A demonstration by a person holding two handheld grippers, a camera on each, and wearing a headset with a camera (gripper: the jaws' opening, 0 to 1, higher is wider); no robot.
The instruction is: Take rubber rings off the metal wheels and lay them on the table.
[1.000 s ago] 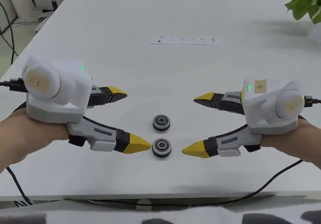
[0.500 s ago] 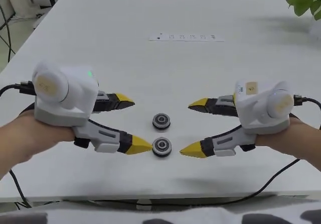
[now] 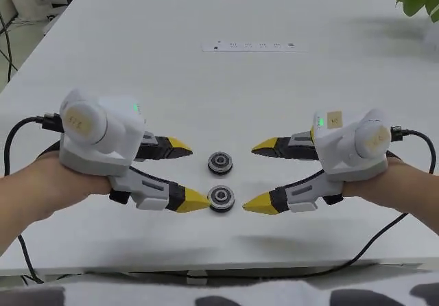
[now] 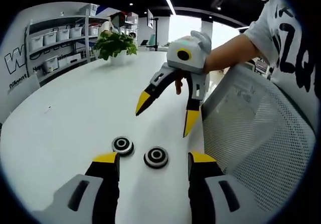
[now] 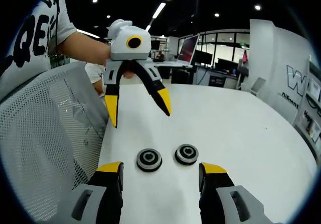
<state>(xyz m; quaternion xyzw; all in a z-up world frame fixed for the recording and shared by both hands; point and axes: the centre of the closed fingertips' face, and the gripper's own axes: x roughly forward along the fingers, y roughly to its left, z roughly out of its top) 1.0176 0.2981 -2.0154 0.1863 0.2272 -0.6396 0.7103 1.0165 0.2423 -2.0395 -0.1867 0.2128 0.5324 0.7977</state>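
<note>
The left gripper (image 3: 199,176) and right gripper (image 3: 248,177) face each other at frame centre, yellow-tipped jaws spread wide and holding nothing. Between their lower tips sits the near metal wheel (image 3: 221,197), its black rubber ring on; the far wheel (image 3: 220,162) lies just above it. The smooth white table (image 3: 206,86) stretches up to a flat power strip (image 3: 254,46) at top centre, and its front edge runs along the bottom of the frame.

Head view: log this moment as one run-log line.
left gripper: open, empty | right gripper: open, empty | near wheel: on table between nearer jaw tips | far wheel: on table | rubber rings: on both wheels
</note>
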